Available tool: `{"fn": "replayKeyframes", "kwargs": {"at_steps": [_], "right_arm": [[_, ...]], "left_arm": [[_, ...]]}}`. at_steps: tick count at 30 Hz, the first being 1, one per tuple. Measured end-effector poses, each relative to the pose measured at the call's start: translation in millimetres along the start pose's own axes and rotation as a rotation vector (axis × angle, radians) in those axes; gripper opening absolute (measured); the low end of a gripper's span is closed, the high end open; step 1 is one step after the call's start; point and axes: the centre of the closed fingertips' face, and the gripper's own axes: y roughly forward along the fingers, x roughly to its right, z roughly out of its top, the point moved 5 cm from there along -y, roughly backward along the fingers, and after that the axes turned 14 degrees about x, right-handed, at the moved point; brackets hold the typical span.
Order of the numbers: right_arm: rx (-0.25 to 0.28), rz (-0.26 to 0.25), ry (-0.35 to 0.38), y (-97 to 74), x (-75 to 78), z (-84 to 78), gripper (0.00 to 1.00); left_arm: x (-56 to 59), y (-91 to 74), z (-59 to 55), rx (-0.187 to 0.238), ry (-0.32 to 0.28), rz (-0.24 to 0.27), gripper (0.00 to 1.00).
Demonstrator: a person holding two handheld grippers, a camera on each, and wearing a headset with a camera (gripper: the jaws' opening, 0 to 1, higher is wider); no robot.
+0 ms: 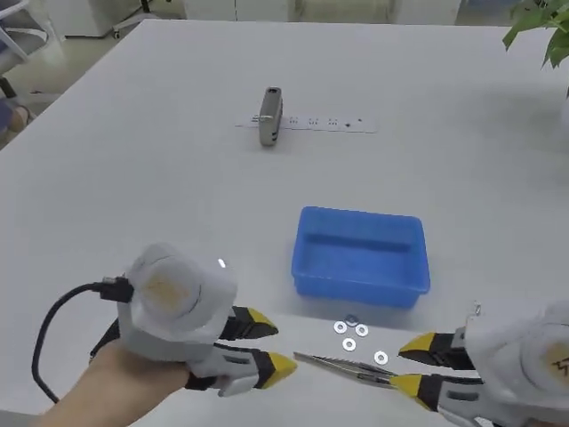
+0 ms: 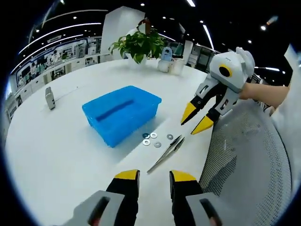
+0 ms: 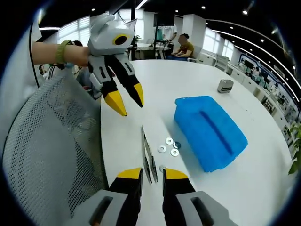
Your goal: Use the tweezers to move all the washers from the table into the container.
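— Where are the washers [image 1: 349,344] found?
— They are scattered flat on the surface [image 1: 178,178], just in front of the blue container [image 1: 360,286]. No washer is seen inside it, so the task is judged as not begun.
— And the tweezers [image 1: 342,367]?
— They are laid beside the washers. One end is pointed toward the left gripper [image 1: 274,343], whose jaws are held apart and empty. The other end lies at the parted jaws of the right gripper [image 1: 406,363], probably to be picked up there. Nothing is clamped yet.
— What else is noticed?
— A small metal block [image 1: 270,116] is set far back on the white surface. A plant [image 1: 542,27] and an office with ceiling lights are seen around.
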Motion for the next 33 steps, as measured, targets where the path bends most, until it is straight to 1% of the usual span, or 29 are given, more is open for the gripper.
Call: {"fn": "replayKeyframes", "kwargs": {"at_steps": [2,5,7,10,11,12,15,16,17,18,19,20,21,22,23,24,25,26,28,30,33], "right_arm": [[-0.008,0.014,-0.001,5.8,0.8,-1.2,0.12],[-0.028,0.031,-0.003,13.2,1.3,-4.9,0.13],[-0.031,0.047,-0.002,16.5,1.1,-6.5,0.12],[-0.040,0.061,-0.009,19.8,1.0,-7.3,0.12],[-0.041,0.063,-0.011,20.4,1.2,-7.5,0.12],[-0.042,0.064,-0.014,21.2,1.4,-7.5,0.12],[-0.042,0.073,-0.014,23.2,1.3,-7.7,0.12],[-0.041,0.079,-0.015,24.2,1.0,-7.8,0.12],[-0.042,0.083,-0.014,25.0,0.9,-8.3,0.12],[-0.042,0.084,-0.015,25.9,1.0,-8.7,0.13],[-0.042,0.085,-0.018,26.8,1.3,-9.2,0.13],[-0.043,0.092,-0.019,27.9,0.9,-9.5,0.13],[-0.041,0.094,-0.023,28.6,0.8,-9.4,0.14],[-0.037,0.098,-0.028,29.4,0.8,-9.3,0.14],[-0.030,0.103,-0.038,31.0,1.1,-9.1,0.15],[-0.023,0.109,-0.045,32.0,1.3,-8.4,0.16],[-0.028,0.110,-0.043,31.9,1.3,-9.1,0.16],[-0.024,0.112,-0.054,32.4,2.1,-8.7,0.16],[-0.023,0.120,-0.055,32.2,2.3,-8.7,0.15],[-0.018,0.135,-0.064,30.2,1.0,-7.9,0.15],[0.003,0.148,-0.069,25.7,-1.9,-5.2,0.13]], "left_arm": [[-3.8,4.9,-2.1,-0.021,0.008,-0.012,0.19],[-7.3,13.5,-8.4,-0.097,0.087,-0.050,0.16],[-7.2,19.1,-10.2,-0.122,0.116,-0.067,0.16],[-7.0,26.3,-11.8,-0.143,0.117,-0.086,0.16],[-6.5,27.5,-11.8,-0.151,0.131,-0.095,0.16],[-6.5,29.0,-12.3,-0.170,0.171,-0.103,0.15],[-5.4,33.2,-16.0,-0.220,0.255,-0.129,0.13],[-4.8,35.6,-13.3,-0.203,0.313,-0.140,0.11],[-3.9,35.2,-15.1,-0.226,0.330,-0.154,0.10],[-3.7,36.8,-12.9,-0.216,0.365,-0.164,0.09],[-3.5,36.2,-14.3,-0.235,0.378,-0.170,0.08],[-3.5,37.2,-13.4,-0.238,0.417,-0.183,0.05],[-2.2,37.1,-13.9,-0.254,0.475,-0.217,0.00],[1.1,36.6,-15.2,-0.267,0.496,-0.246,0.00],[2.3,37.3,-12.9,-0.267,0.542,-0.261,0.00],[4.7,37.4,-12.1,-0.268,0.550,-0.276,0.00],[6.4,37.0,-11.5,-0.272,0.562,-0.287,0.00],[8.2,36.6,-8.2,-0.263,0.590,-0.295,0.00],[12.2,33.9,-1.8,-0.259,0.615,-0.303,0.00],[16.5,30.7,7.7,-0.244,0.641,-0.306,0.00],[24.5,25.5,23.6,-0.215,0.656,-0.312,0.00]]}}
